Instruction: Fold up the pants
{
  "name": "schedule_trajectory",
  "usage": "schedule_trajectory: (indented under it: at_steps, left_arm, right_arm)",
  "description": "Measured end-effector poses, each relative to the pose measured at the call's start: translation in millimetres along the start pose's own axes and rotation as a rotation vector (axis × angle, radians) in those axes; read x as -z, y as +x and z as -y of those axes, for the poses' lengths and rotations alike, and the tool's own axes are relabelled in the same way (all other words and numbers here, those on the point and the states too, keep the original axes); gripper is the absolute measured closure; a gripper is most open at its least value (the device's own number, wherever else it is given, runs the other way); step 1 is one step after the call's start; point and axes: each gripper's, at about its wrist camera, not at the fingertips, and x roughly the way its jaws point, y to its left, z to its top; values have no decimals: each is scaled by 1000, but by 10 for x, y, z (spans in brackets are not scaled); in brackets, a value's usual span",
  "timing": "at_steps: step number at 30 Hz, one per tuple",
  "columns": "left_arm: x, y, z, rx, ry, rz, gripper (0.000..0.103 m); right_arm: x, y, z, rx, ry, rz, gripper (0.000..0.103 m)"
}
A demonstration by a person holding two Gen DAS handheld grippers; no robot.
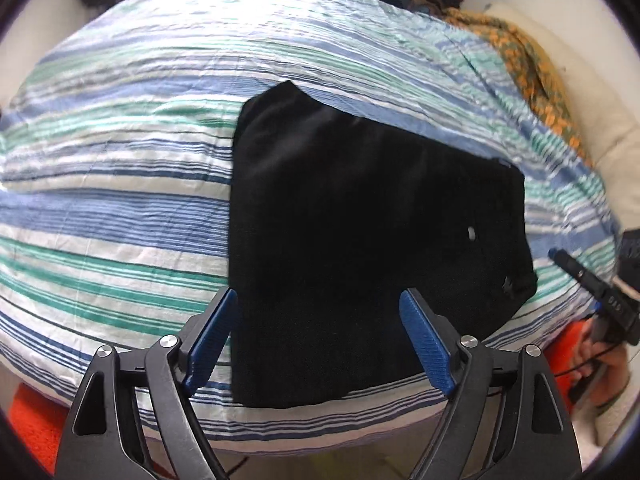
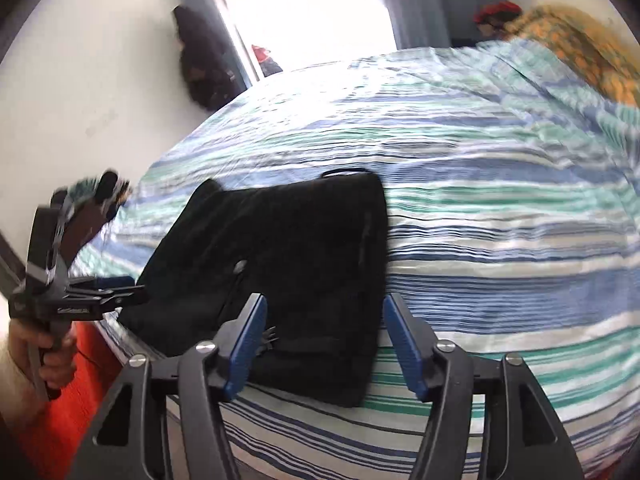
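The black pants [image 1: 360, 224] lie folded into a compact rectangle on the striped bed, near its front edge; they also show in the right wrist view [image 2: 288, 264]. My left gripper [image 1: 320, 312] is open and empty, hovering just above the near edge of the pants. My right gripper [image 2: 324, 320] is open and empty, above the pants' near right corner. The right gripper shows at the right edge of the left wrist view [image 1: 592, 284]. The left gripper shows at the left of the right wrist view [image 2: 100, 296].
The bed has a blue, green and white striped cover [image 1: 120, 200]. An orange patterned blanket [image 1: 532, 64] lies at the far right by a white pillow [image 1: 600, 120]. An orange rug [image 1: 32, 420] lies below the bed's front edge. A bright window [image 2: 304, 12] is behind the bed.
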Motion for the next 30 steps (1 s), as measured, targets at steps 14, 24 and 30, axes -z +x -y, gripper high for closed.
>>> schedule_trajectory:
  at_steps: [14,24,30]
  left_arm:
    - [-216,689,-493,207,-161,-259,28]
    - [-642,-148,206,129,55,-65,80]
    - [-1326,-461,439,72,97,159,79]
  right_arm:
    - [-121,1051,332,-204,232,-439,34]
    - [-470,517,-410,-197,-125,-308,72]
    - [-1160,256,-652,-151,-222,-120,72]
